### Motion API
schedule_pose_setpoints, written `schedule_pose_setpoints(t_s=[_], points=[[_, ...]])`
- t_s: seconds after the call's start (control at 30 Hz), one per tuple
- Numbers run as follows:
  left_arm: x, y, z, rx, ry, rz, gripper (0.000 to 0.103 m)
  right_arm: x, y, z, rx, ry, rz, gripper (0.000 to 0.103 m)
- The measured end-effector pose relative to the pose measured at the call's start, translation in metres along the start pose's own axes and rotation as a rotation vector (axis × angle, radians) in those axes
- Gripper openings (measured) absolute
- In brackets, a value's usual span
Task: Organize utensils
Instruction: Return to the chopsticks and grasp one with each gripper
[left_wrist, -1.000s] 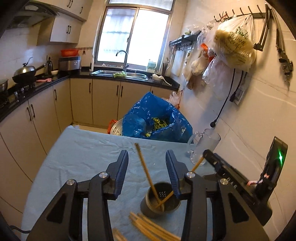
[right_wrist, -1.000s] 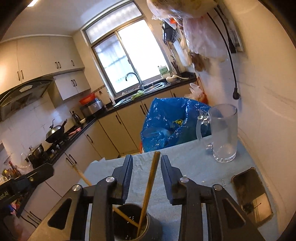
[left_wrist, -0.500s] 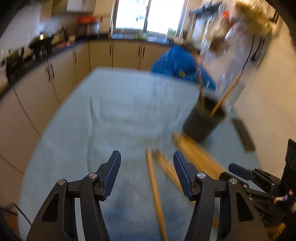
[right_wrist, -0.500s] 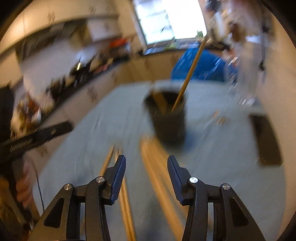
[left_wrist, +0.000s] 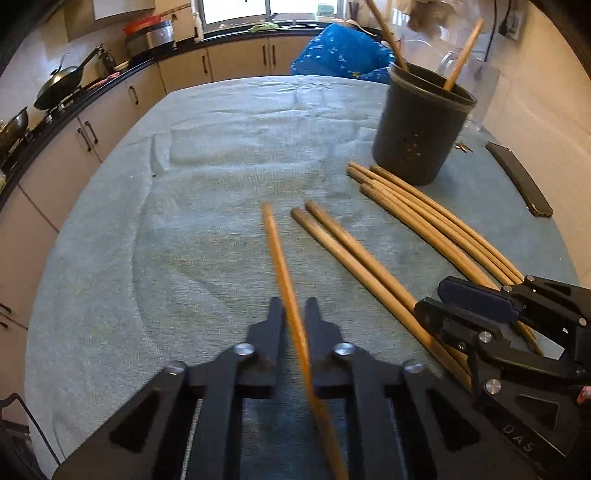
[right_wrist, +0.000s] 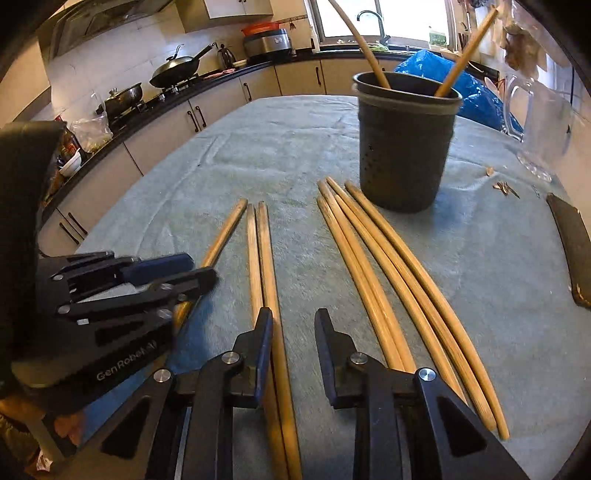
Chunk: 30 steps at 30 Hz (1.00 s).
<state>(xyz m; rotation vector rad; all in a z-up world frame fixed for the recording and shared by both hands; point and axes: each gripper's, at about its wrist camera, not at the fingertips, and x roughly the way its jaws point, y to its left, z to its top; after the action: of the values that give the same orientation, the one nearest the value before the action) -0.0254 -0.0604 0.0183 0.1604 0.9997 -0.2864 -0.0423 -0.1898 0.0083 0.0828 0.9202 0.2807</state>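
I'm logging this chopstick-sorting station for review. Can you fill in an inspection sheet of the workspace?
Surface: table under a blue-grey cloth.
Job's things: dark holder with two chopsticks in it; nine chopsticks on the cloth.
Clutter: phone, glass pitcher, small bits near it.
Grippers: left gripper shut on one chopstick; right gripper closing, open over a pair.
Cables: nothing seen on the table.
Surroundings: kitchen counters, wok, blue bag.
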Motion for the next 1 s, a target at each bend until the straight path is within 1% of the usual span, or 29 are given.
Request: schedule_pose_setpoints(t_s=[0.17, 0.23, 0.3, 0.37, 0.43, 0.53, 0.6, 0.73, 0.8, 0.9, 1.0], points=[[-0.008, 0.017, -0.002, -0.048, 0.009, -0.027, 0.007, 0.008, 0.009, 0.011, -0.021, 0.011, -0.048, 0.025], [-0.010, 0.022, -0.004, -0.068, 0.017, -0.050, 0.007, 0.015, 0.010, 0.016, -0.028, 0.037, -0.065, 0.025], [-0.012, 0.027, -0.006, -0.084, 0.027, -0.072, 0.007, 0.017, 0.016, 0.019, -0.055, 0.039, -0.101, 0.023], [-0.015, 0.031, -0.009, -0.095, 0.037, -0.088, 0.007, 0.016, 0.013, 0.021, -0.025, 0.050, -0.134, 0.009], [-0.019, 0.037, -0.013, -0.105, 0.051, -0.112, 0.007, 0.011, 0.003, 0.021, 0.033, 0.058, -0.120, 0.008], [-0.025, 0.048, -0.022, -0.116, 0.083, -0.148, 0.007, -0.001, -0.010, 0.012, 0.096, 0.081, -0.101, 0.008], [-0.029, 0.053, -0.030, -0.104, 0.106, -0.172, 0.007, -0.011, -0.017, 0.002, 0.111, 0.109, -0.086, 0.008], [-0.039, 0.055, -0.044, -0.055, 0.143, -0.181, 0.007, -0.030, -0.021, -0.020, 0.094, 0.155, -0.056, 0.008], [-0.042, 0.057, -0.048, -0.040, 0.158, -0.187, 0.008, -0.034, -0.022, -0.026, 0.084, 0.165, -0.045, 0.010], [-0.040, 0.056, -0.044, -0.034, 0.178, -0.182, 0.009, -0.034, -0.024, -0.024, 0.066, 0.175, -0.052, 0.011], [-0.033, 0.048, -0.034, -0.001, 0.208, -0.152, 0.009, -0.026, -0.020, -0.014, 0.053, 0.184, -0.078, 0.015]])
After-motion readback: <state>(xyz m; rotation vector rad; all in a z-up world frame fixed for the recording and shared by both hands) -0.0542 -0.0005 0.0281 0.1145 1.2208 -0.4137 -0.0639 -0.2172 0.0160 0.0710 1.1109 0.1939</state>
